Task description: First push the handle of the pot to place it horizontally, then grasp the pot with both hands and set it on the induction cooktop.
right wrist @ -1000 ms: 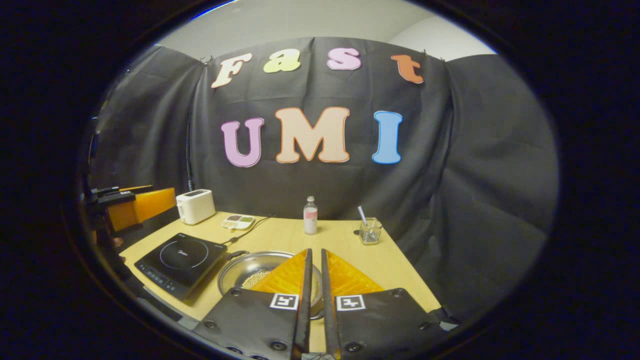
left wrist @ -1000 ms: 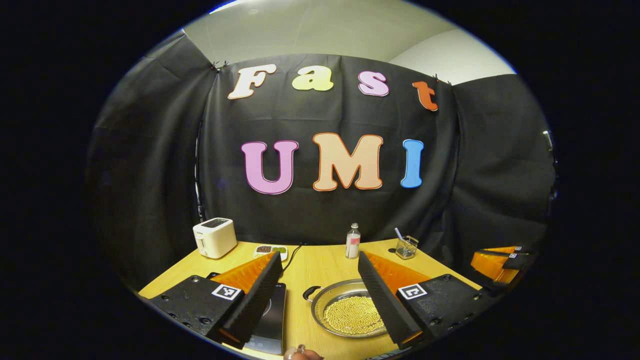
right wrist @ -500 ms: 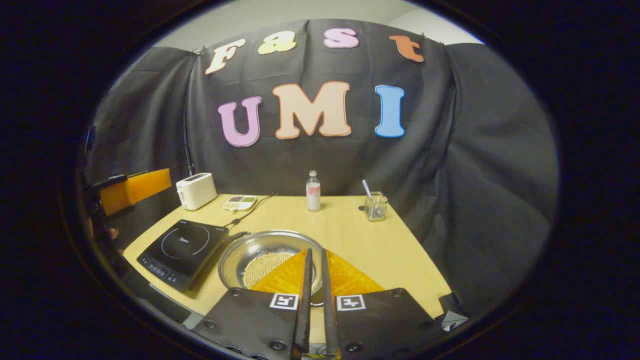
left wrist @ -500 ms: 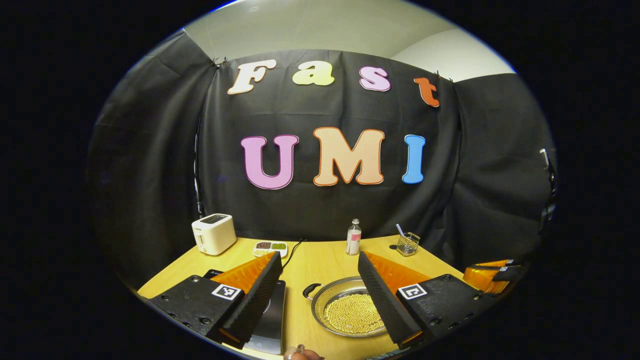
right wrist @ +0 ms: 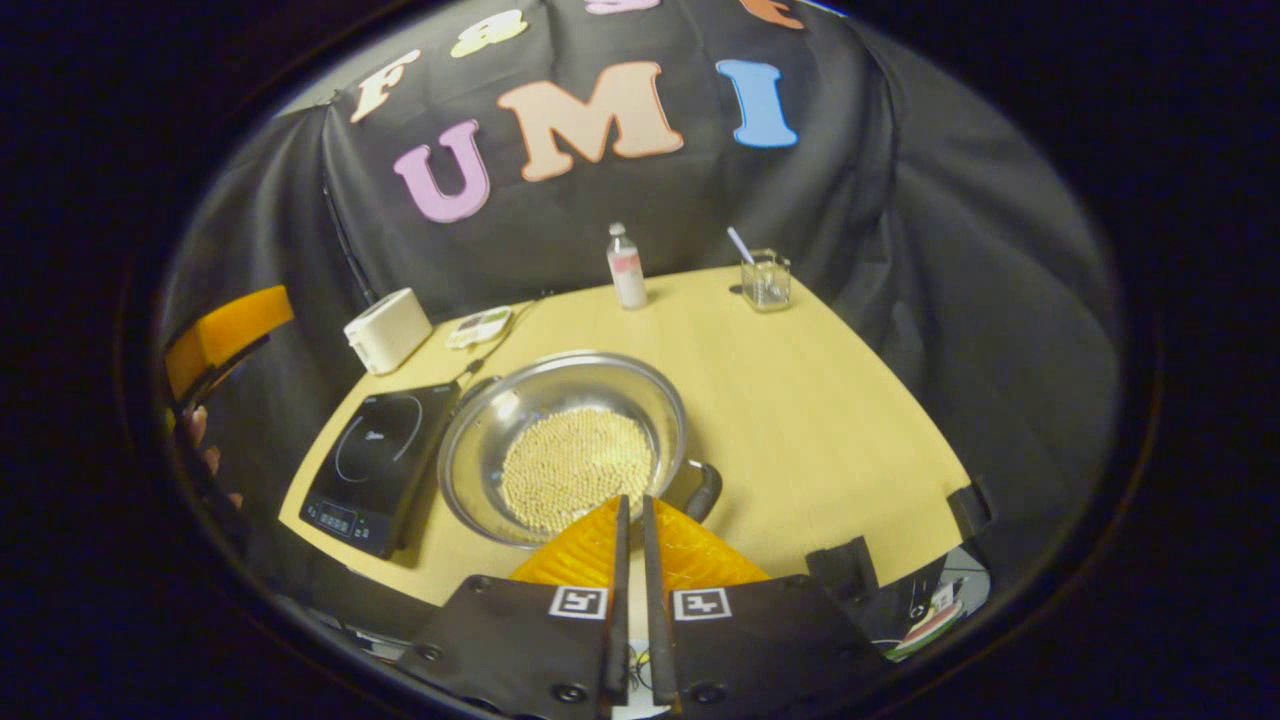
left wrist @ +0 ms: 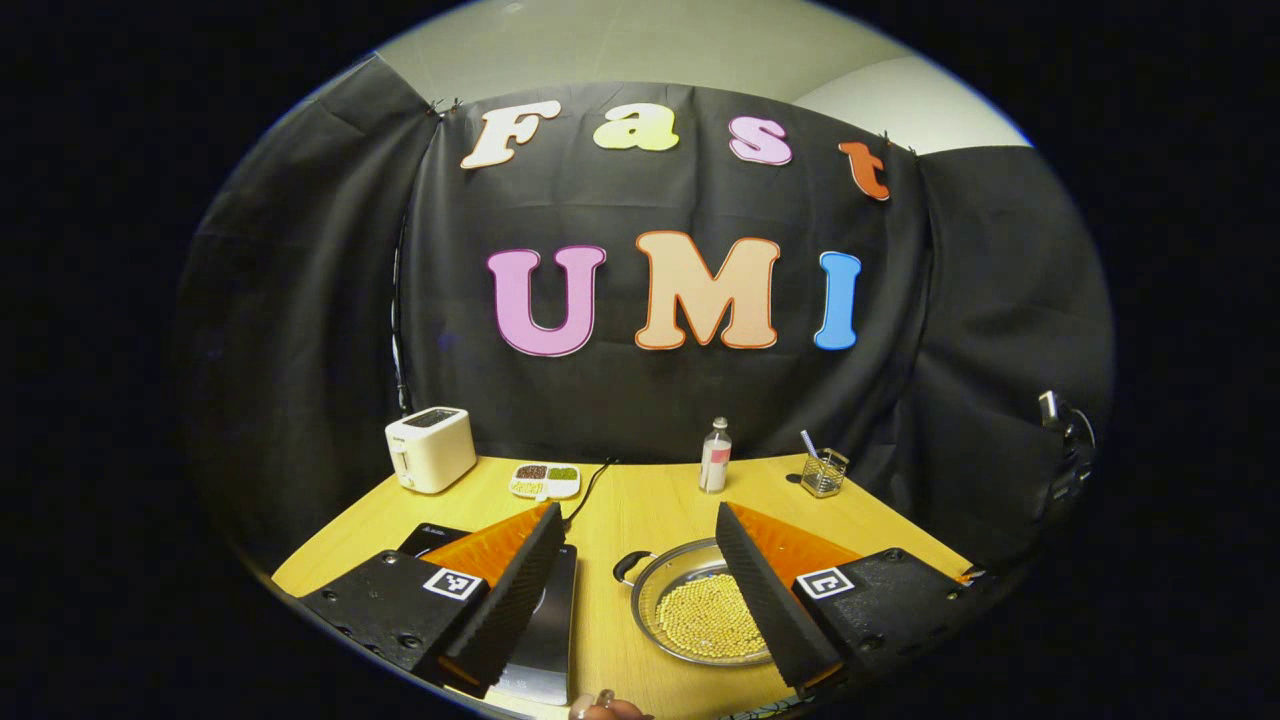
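Tabletop (right wrist: 820, 400) of pale wood stands inside black-draped booth walls, with a toaster (right wrist: 387, 329), a bottle (right wrist: 626, 268) and a glass cup (right wrist: 766, 281) along its back edge. The left gripper (left wrist: 635, 525) hangs spread wide and empty above the table, while the right gripper (right wrist: 632, 510) is nearly closed, holding nothing, just over the pot's near rim. The steel pot (right wrist: 500, 400), full of small yellow beans, sits beside the induction cooktop (right wrist: 375, 460), its black handle (right wrist: 703, 492) just right of the right gripper's tips.

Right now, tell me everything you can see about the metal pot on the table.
The pot is a shallow, round, shiny metal pan, open with no lid, its floor covered by small pale yellow beads. It has two dark loop handles on opposite sides. It sits upright on the wooden table, just beside the black induction cooktop, not on it. Neither gripper's jaws hold it.
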Demonstrator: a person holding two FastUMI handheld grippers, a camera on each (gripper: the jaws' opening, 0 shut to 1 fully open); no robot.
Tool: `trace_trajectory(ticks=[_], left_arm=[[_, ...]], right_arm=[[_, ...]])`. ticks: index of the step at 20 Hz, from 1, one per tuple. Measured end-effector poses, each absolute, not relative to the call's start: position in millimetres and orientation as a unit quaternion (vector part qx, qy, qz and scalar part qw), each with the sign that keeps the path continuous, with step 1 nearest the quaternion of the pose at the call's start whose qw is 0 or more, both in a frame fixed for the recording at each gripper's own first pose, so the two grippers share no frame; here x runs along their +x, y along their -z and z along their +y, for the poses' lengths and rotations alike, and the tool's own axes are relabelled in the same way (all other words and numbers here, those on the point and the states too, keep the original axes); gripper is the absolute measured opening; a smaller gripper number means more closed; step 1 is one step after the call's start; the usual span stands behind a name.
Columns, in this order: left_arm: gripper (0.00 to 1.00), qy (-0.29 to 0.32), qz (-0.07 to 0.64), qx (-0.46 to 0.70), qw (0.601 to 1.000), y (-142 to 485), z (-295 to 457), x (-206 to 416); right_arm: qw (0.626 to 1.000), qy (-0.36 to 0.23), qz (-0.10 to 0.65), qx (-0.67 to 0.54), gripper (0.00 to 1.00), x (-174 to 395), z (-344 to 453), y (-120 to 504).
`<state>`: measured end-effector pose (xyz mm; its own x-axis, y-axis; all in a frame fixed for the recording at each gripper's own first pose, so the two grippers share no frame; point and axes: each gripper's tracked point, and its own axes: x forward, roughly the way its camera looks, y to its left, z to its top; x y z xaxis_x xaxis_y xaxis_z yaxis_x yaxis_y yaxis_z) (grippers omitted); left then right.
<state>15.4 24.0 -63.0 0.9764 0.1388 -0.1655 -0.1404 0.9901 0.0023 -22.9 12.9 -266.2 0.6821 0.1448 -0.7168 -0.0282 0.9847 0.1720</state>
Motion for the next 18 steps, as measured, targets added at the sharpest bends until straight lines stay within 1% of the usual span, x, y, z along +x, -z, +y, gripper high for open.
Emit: trace_trajectory(ticks=[1,2,4,7,9,10,18], left_arm=[[0.97,-0.070,0.090,-0.006,0.993,67.5,25.1,15.3],[0.98,-0.070,0.097,-0.009,0.993,72.4,26.0,14.7],[0.99,-0.070,0.105,-0.012,0.992,78.1,28.6,16.0],[0.99,-0.072,0.111,-0.008,0.991,80.6,34.0,16.7],[0.99,-0.076,0.113,-0.004,0.991,82.4,39.5,19.7],[0.99,-0.079,0.113,-0.004,0.990,83.5,42.1,20.9],[0.99,-0.096,0.122,-0.002,0.988,88.9,58.6,28.1]], right_arm=[[0.908,-0.046,0.411,0.067,0.09,-28.2,13.0,273.5],[0.904,-0.046,0.421,0.067,0.11,-28.4,15.7,280.7],[0.895,-0.044,0.439,0.064,0.13,-29.5,21.1,297.3],[0.883,-0.033,0.463,0.065,0.10,-31.5,20.1,320.5],[0.879,-0.028,0.471,0.062,0.10,-29.1,18.8,331.6],[0.878,-0.027,0.475,0.058,0.11,-26.8,18.5,335.2],[0.872,-0.021,0.487,0.043,0.10,-10.6,14.0,351.3]])
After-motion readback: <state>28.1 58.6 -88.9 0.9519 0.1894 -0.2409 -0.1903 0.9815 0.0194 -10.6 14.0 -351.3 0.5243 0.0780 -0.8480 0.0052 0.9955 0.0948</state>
